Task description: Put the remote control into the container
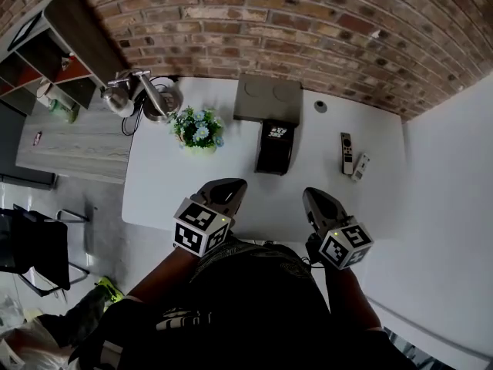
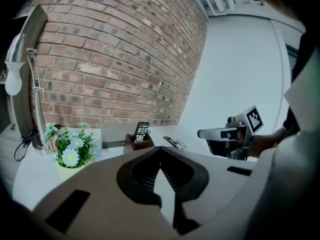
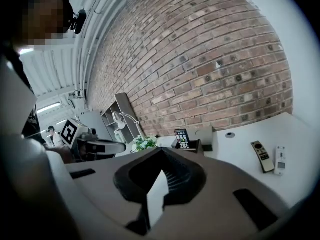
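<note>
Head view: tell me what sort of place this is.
Probably an office or workroom: a white table stands against a brick wall, with a desk lamp and an open shelf unit beside it.

Red-brown bricks with pale mortar lines are shown on the curved brick wall (image 1: 308, 21). The flat table top (image 1: 231, 195) is plain white. Coloured buttons are seen on the slim black remote control (image 3: 182, 136); the box-shaped container (image 2: 134, 145) is dark brown. Black-and-white square markers are carried on the grey left gripper (image 1: 229, 187) and grey right gripper (image 1: 313, 197).
</note>
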The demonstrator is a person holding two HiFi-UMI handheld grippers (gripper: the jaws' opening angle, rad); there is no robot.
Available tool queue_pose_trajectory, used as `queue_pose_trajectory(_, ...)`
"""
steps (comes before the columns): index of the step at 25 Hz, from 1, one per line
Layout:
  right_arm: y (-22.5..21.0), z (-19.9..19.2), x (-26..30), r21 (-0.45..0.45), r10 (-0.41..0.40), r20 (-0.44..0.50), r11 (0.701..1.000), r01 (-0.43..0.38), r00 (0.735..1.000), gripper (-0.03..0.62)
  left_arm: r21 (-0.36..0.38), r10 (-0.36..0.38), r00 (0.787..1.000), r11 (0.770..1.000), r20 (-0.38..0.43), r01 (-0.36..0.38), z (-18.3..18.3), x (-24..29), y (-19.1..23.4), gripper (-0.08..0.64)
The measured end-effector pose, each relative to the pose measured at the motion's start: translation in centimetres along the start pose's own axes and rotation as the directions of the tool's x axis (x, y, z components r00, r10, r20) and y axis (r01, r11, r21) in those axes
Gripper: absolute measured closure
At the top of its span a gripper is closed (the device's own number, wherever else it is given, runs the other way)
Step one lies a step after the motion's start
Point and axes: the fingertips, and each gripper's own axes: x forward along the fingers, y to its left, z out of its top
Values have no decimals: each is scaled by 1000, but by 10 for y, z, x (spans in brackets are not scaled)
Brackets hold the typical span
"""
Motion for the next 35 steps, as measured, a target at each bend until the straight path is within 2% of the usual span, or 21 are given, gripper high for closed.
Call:
queue_pose_trajectory(3,-1,-5,-12,38,-11,27,999,10,1000,584,8,-26,1000,1000,8,26,5,3,-10,555)
queue_pose_trajectory(9,1,-9,-16,41,-6,31,999,4,999,584,45,-36,999,998,-17,36,2,6,-23,555)
queue_pose_trajectory(13,-10,-14,-20,-1,-64,10,998,64,998,583,51,-44,999,998,-30,45,-2,11,-28,555)
queue_pose_trajectory(19,-25,-20,-26,30,-88,-14,996,88,996,583,77,-38,999,996,-33,41,2,19,-31,555)
queue_pose_trajectory(22,-37,-21,-28,36,-103,-20,994,104,994,583,54,-66,998,996,-17,67,5,25,-38,555)
queue_pose_trajectory(25,-53,-21,-31,37,-123,-22,992,124,992,583,23,-73,997,997,-18,73,5,35,-42,555)
queue_pose_trajectory(30,-94,-15,-36,30,-176,-13,984,176,984,583,25,-21,995,999,-101,24,-4,55,-42,555)
queue_pose_trajectory(35,-157,-14,-32,-14,-257,-41,966,257,965,583,7,27,991,1000,-130,-27,-10,66,-38,555)
